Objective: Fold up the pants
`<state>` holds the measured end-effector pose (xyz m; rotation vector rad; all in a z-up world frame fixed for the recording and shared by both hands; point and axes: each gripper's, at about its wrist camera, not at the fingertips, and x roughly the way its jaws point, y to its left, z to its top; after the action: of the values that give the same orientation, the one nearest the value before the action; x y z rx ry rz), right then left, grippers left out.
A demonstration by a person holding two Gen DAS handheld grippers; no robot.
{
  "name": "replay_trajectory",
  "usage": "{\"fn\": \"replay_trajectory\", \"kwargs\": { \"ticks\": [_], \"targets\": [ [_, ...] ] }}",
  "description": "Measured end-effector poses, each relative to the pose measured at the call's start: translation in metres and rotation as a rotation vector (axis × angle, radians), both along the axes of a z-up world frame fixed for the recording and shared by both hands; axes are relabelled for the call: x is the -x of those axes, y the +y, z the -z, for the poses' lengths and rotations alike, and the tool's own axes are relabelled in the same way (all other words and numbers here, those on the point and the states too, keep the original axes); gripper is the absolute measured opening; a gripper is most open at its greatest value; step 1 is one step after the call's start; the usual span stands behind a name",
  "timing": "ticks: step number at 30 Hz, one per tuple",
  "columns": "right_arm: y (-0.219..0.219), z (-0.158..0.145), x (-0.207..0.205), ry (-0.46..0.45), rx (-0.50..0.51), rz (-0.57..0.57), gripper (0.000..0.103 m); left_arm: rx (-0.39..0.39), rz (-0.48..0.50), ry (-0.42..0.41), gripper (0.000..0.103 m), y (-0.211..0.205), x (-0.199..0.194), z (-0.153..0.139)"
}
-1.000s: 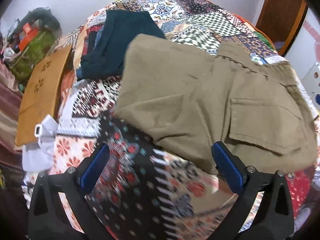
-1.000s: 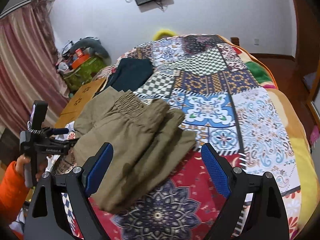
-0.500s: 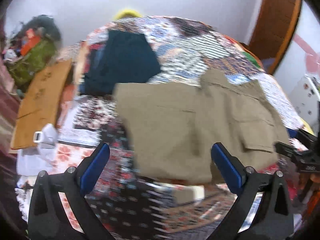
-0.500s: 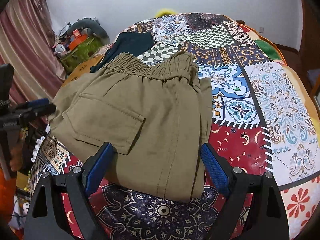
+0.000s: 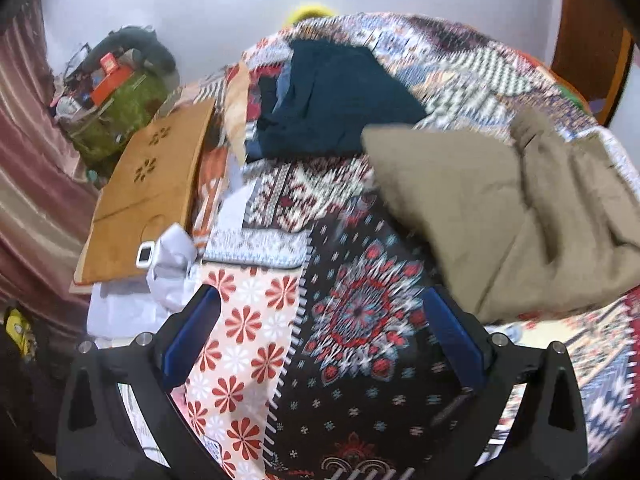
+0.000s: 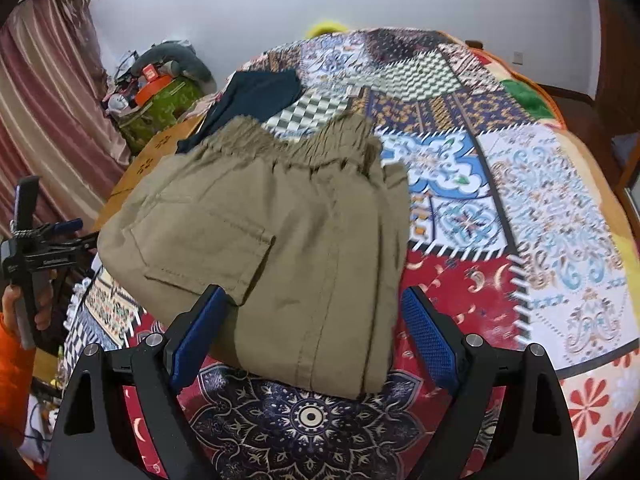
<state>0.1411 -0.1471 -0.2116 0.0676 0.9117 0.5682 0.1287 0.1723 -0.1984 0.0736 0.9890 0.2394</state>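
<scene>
The khaki pants lie folded into a compact stack on the patchwork bedspread, elastic waistband at the far end and a patch pocket on top. In the left wrist view the pants sit at the right, blurred. My right gripper hovers just above the near edge of the stack, open, nothing pinched between its blue pads. My left gripper is open over bare bedspread, left of the pants and apart from them. It also shows at the far left of the right wrist view, the left gripper held by a hand in an orange sleeve.
A dark teal garment lies folded beyond the pants, seen too as the teal garment. A wooden board leans by the bed's left side, with white cloth below it. A green bag with clutter stands near the curtain.
The left gripper has pulled back to the left, off the pants, which now sit at the right of its view. The right gripper has sunk closer over the folded stack.
</scene>
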Motion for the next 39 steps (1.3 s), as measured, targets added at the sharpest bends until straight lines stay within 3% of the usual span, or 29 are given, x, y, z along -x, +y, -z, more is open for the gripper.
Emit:
{"fn": "replay_trajectory", "kwargs": {
  "ticks": [7, 12, 13, 16, 19, 21, 30, 36, 39],
  "targets": [
    [0.002, -0.036, -0.009, -0.087, -0.049, -0.010, 0.087, 0.174, 0.148, -0.103, 0.103, -0.037, -0.027, -0.045],
    [0.023, -0.047, -0.020, -0.123, -0.071, -0.076, 0.080, 0.211, 0.284, -0.098, 0.103, -0.083, -0.062, -0.047],
    [0.029, -0.045, -0.023, -0.121, -0.074, -0.097, 0.078, 0.215, 0.309, -0.095, 0.101, -0.090, -0.068, -0.044],
    [0.046, -0.034, -0.032, -0.085, -0.065, -0.144, 0.071, 0.226, 0.359, -0.038, 0.085, -0.107, -0.086, -0.027],
    [0.058, -0.009, -0.040, -0.023, -0.018, -0.176, 0.067, 0.181, 0.352, 0.050, 0.077, -0.111, -0.097, 0.008],
    [0.059, 0.005, -0.040, -0.010, -0.002, -0.189, 0.067, 0.223, 0.351, 0.061, 0.078, -0.101, -0.097, 0.026],
    [0.017, 0.008, -0.031, 0.020, -0.042, -0.141, 0.061, 0.358, 0.296, 0.027, 0.085, -0.050, -0.063, 0.029],
    [-0.003, 0.011, -0.018, 0.024, 0.034, -0.082, 0.062, 0.373, 0.248, 0.020, 0.085, -0.033, -0.045, 0.027],
    [-0.018, 0.016, -0.017, 0.057, 0.014, -0.048, 0.062, 0.367, 0.232, 0.016, 0.085, -0.031, -0.036, 0.024]
  ]
}}
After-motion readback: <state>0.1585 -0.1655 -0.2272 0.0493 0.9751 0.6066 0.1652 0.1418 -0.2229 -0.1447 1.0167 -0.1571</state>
